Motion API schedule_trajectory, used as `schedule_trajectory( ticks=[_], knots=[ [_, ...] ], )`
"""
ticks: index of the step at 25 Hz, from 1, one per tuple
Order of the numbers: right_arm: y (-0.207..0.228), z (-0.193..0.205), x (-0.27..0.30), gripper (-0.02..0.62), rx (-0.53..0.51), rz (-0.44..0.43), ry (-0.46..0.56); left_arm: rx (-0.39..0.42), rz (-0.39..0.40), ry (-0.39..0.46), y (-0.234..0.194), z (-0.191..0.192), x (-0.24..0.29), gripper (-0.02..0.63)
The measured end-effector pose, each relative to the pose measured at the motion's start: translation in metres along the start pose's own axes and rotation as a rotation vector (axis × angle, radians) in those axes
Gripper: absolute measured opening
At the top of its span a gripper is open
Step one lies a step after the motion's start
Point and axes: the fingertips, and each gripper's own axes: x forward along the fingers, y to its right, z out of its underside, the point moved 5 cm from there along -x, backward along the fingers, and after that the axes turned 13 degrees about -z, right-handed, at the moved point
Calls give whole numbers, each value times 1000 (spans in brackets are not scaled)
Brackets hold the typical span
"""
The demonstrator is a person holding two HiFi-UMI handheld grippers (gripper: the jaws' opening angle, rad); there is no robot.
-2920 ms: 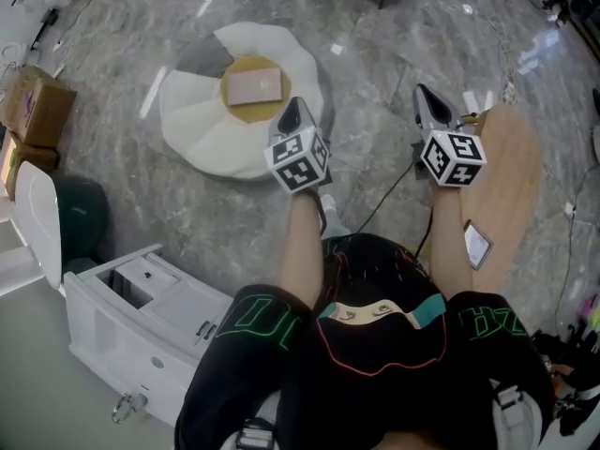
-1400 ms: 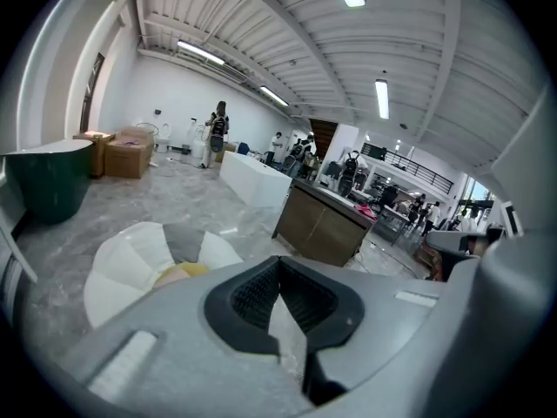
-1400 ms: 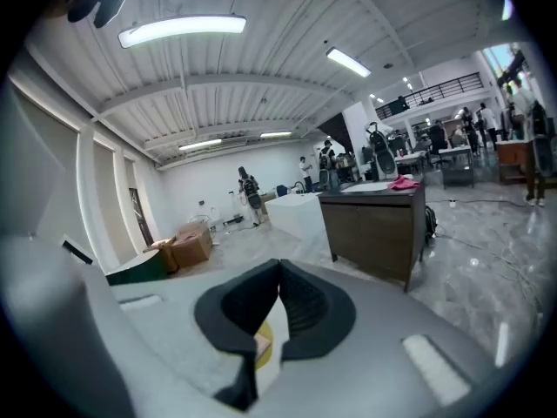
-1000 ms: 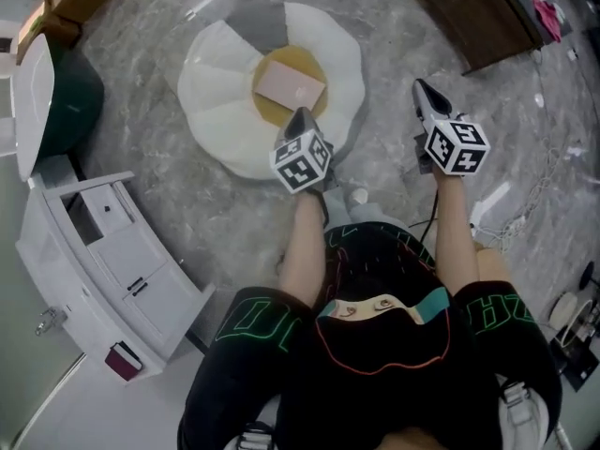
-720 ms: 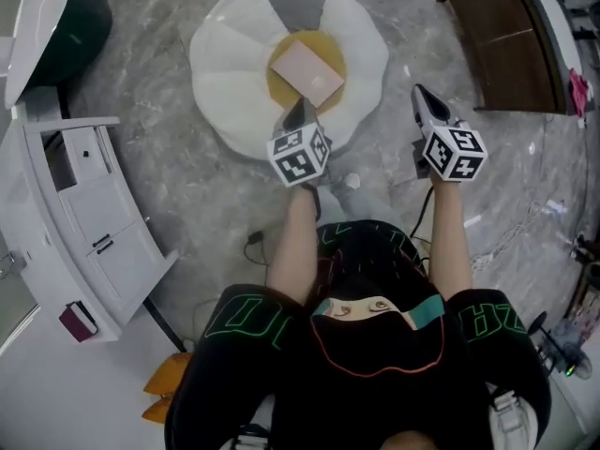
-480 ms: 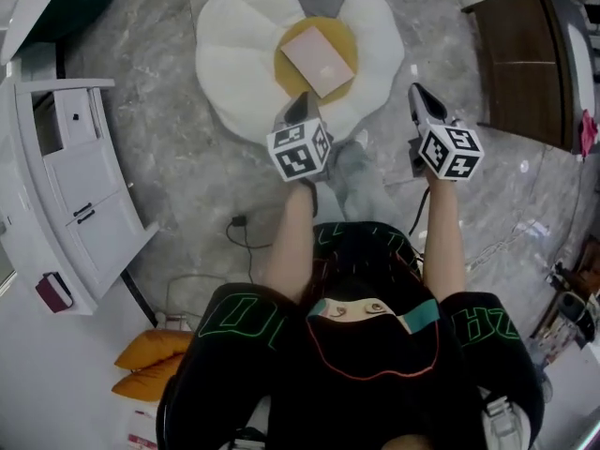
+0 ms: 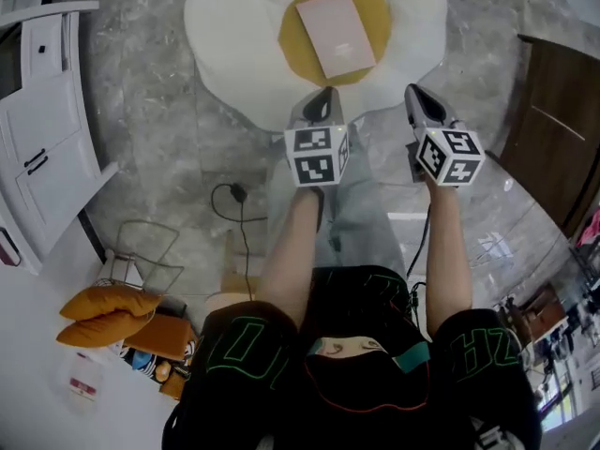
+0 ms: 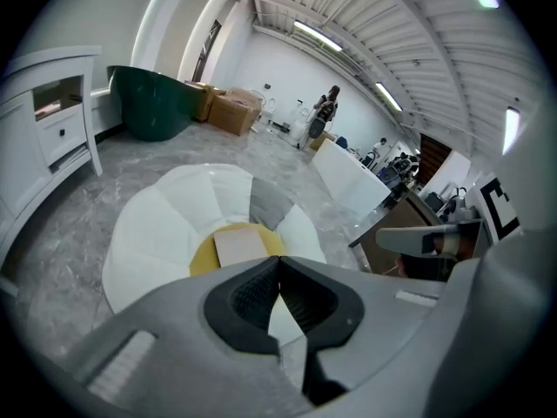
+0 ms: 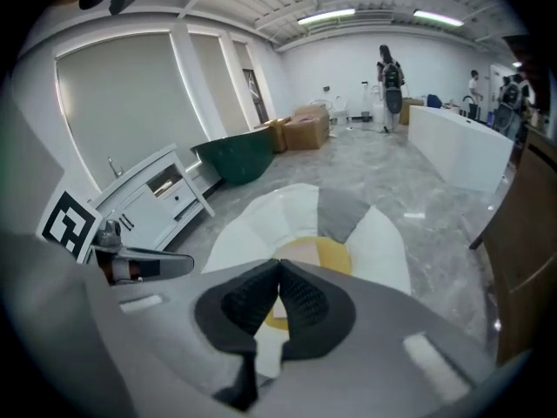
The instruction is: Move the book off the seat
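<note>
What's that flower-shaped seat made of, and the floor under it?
Seat: probably soft stuffed fabric with a matte finish, going by its puffy, seamed white petals and yellow centre. Floor: looks like polished grey marble or tile, veined and reflecting the lights.

Grey marble floor [image 7: 155, 148] all round. We log a white cabinet [image 7: 42, 120] at the left edge. A black cable [image 7: 235, 194] with a plug lies on the floor, near a wire rack [image 7: 142, 257]. Orange cushions [image 7: 101, 312] sit below that, and a dark wooden cabinet [image 7: 562, 125] is at right. Far off we see a green tub [image 8: 157, 103], cardboard boxes [image 8: 233, 111] beside it, and a white counter [image 9: 461, 151].
</note>
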Motion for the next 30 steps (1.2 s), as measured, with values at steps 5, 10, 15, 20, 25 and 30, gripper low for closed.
schedule_trajectory(
  ticks=[5, 10, 15, 20, 25, 30],
  knots=[
    [38, 21, 62, 3, -61, -93, -92, -28, -69, -47, -1, 42, 51, 11],
    [71, 47, 109, 3, -96, -139, -144, -36, -89, -55, -1, 71, 101, 11],
    [112, 91, 149, 3, -127, -143, -222, -58, -110, -89, -10, 112, 156, 12],
    [139, 122, 176, 3, -145, -182, -266, -5, -144, -121, -18, 137, 199, 14],
    [153, 147, 206, 140, -131, -241, -336, -80, -165, -176, -26, 158, 225, 111],
    [168, 165, 233, 210, -120, -224, -374, -137, -150, -227, -35, 171, 250, 264]
  ],
)
